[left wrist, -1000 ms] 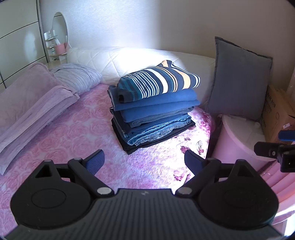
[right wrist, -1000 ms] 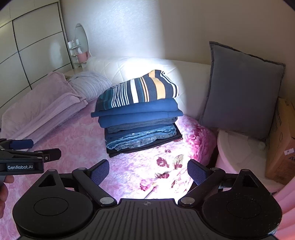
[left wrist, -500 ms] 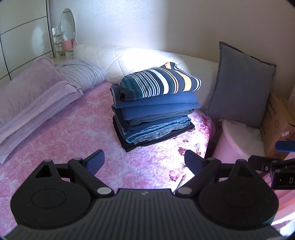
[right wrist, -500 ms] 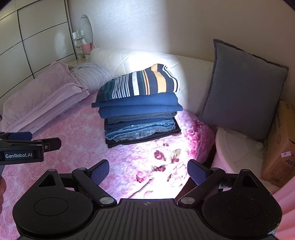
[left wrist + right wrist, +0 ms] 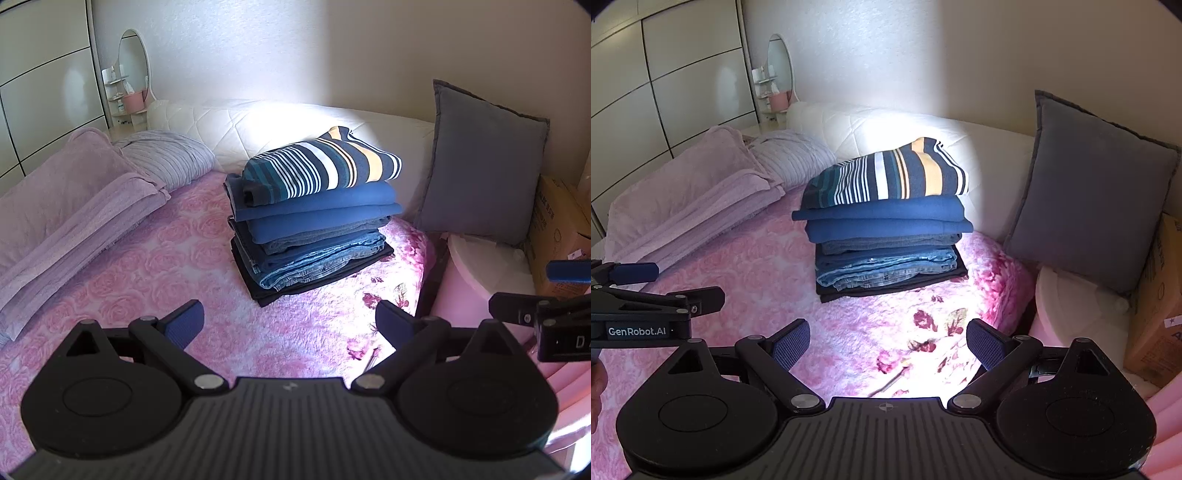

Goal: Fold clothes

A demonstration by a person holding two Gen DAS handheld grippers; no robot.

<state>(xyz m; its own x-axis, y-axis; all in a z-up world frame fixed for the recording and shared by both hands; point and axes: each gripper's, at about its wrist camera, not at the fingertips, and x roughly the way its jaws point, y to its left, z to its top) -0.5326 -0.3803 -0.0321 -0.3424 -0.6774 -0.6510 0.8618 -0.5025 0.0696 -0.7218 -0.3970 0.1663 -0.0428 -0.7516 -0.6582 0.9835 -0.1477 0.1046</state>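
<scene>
A stack of folded clothes (image 5: 314,221) sits on the far middle of the bed, a striped sweater (image 5: 325,168) on top, blue tops and jeans below, a black garment at the bottom. Under it spreads a pink rose-patterned blanket (image 5: 147,266), with a folded lilac blanket (image 5: 74,206) to the left and a white quilted headboard (image 5: 258,122) behind. A grey cushion (image 5: 484,162) leans at the right, near a cardboard box (image 5: 557,229). An oval mirror (image 5: 780,66) and white wardrobe panels (image 5: 665,81) stand far left. The left claw (image 5: 290,325) and right claw (image 5: 888,341) hover near, both spread apart and empty. The left claw's side reads "GenRobot.AI".
</scene>
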